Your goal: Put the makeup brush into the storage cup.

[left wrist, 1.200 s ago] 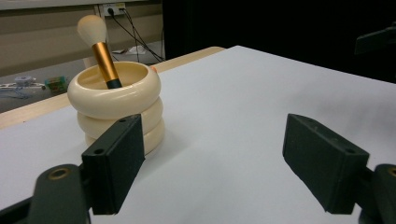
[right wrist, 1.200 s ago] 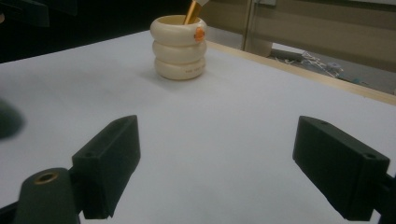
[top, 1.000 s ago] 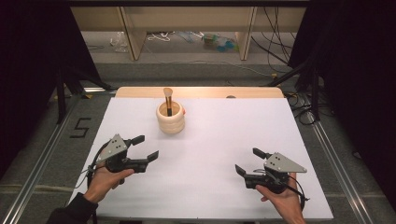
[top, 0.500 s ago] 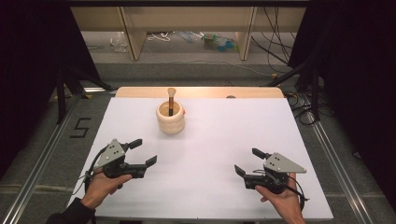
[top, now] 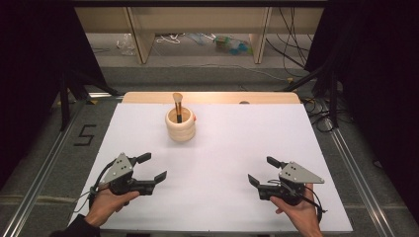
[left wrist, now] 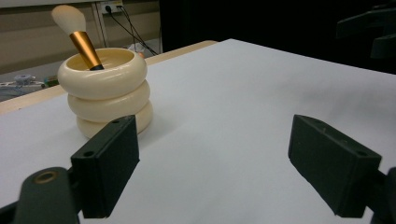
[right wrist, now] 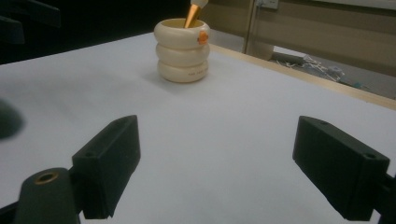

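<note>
A cream ribbed holder [top: 180, 125] [left wrist: 106, 90] [right wrist: 182, 51] made of stacked rings stands at the far middle of the white table top [top: 217, 163]. A makeup brush [top: 177, 104] [left wrist: 78, 34] with a copper ferrule and pale bristles leans in it, bristles up. My left gripper [top: 152, 167] [left wrist: 224, 168] rests open near the front left, nothing between its jaws. My right gripper [top: 263, 171] [right wrist: 229, 170] rests open near the front right, also with nothing in it. A hand holds each one.
A wooden strip [top: 212, 97] edges the far side of the table. Beyond it, wooden legs [top: 261, 29], cables [top: 170, 38] and clutter lie on the floor. Metal rails [top: 39, 173] run along both sides, and a "5" [top: 84, 134] is marked at left.
My left gripper has drawn back toward the front edge and slightly left. The right gripper has barely shifted. Holder and brush stay put.
</note>
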A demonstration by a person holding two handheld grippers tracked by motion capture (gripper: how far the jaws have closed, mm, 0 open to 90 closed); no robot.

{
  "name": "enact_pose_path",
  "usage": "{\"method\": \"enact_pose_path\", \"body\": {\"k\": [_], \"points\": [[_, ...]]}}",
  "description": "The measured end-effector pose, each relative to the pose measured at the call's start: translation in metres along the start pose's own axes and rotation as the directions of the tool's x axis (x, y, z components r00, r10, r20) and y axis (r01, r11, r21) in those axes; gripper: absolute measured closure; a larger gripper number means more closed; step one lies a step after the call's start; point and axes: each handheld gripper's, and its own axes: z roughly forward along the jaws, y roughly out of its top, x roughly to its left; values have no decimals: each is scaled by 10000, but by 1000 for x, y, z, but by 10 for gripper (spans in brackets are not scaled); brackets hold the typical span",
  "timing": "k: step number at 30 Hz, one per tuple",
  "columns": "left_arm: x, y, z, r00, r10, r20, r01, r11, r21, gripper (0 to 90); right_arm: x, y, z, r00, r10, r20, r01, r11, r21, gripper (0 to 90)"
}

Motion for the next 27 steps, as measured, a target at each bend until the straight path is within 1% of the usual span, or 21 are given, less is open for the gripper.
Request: {"method": "enact_pose_path", "body": {"k": [9,10,17,18,19,20,22,23,24,26,27], "points": [[-4,-3,-2,10000,37,-47,-36,10000,56,162,0,0,0,10000,-22,-76,23,10000,86,157],[-4,-3,-2,10000,-16,-56,16,10000,49,162,1,0,-1,9997,170,-168,-167,9997,199,157],[-4,-3,-1,10000,-9,-50,9,10000,37,162,2,0,0,9997,137,-185,-133,9997,211,157],[-4,-3,-1,10000,-8,-46,8,10000,35,162,0,0,0,9999,-43,-98,44,10000,90,157],[-4,-3,-1,10000,-4,-50,4,10000,36,162,0,0,0,9999,-54,-117,55,9999,85,157],[-4,-3,-1,10000,-10,-52,10,10000,28,162,2,0,0,9996,165,-237,-161,9997,164,157],[-4,-3,-1,10000,-19,-52,19,10000,14,162,1,0,0,9996,158,-228,-155,9998,154,157],[-4,-3,-1,10000,-18,-58,18,10000,14,162,1,0,0,9999,17,-163,-15,10000,83,157],[-4,-2,-1,10000,3,-73,-3,10000,6,162,1,0,0,9997,135,-209,-131,9997,206,157],[-3,-2,-2,10000,56,-60,-56,10000,-5,162,2,0,0,9997,134,-200,-130,9997,208,157],[-4,-2,-2,10000,5,-53,-6,10000,-10,162,2,0,0,9996,159,-218,-155,9997,163,157]]}}
